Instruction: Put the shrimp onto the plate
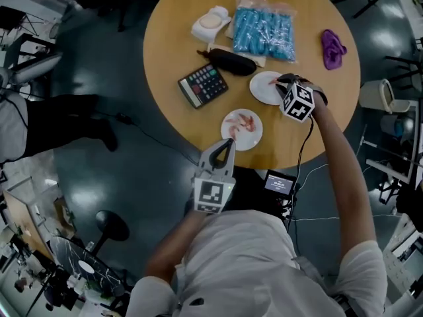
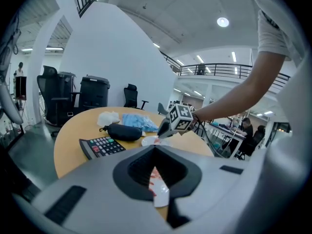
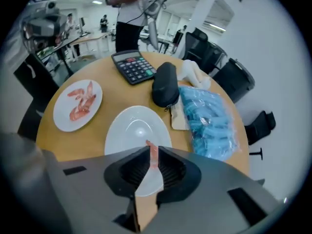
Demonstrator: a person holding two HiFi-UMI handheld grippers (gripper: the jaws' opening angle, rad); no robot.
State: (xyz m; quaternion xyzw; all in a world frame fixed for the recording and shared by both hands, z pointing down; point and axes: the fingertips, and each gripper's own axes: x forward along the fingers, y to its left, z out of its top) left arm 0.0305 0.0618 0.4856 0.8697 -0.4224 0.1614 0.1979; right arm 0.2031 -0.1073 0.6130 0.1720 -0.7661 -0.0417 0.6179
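Note:
A white plate [image 1: 251,137] near the table's front edge carries several pink shrimp [image 1: 243,122]. My left gripper [image 1: 230,142] hovers at that plate's near rim, shut, with nothing held; in the left gripper view the shrimp plate [image 2: 161,194] shows through the slit of its jaws. A second, bare white plate [image 1: 262,92] lies to the right. Just above it, my right gripper [image 1: 278,83] is shut on one shrimp [image 3: 153,155], which hangs over the plate [image 3: 131,130]. The shrimp plate [image 3: 61,116] lies to its left there.
On the round wooden table [image 1: 178,32] lie a calculator [image 1: 203,84], a black pouch [image 1: 231,61], a bag of blue items [image 1: 264,33], a white object [image 1: 211,24] and a purple cloth [image 1: 333,48]. A cable hangs off the near edge.

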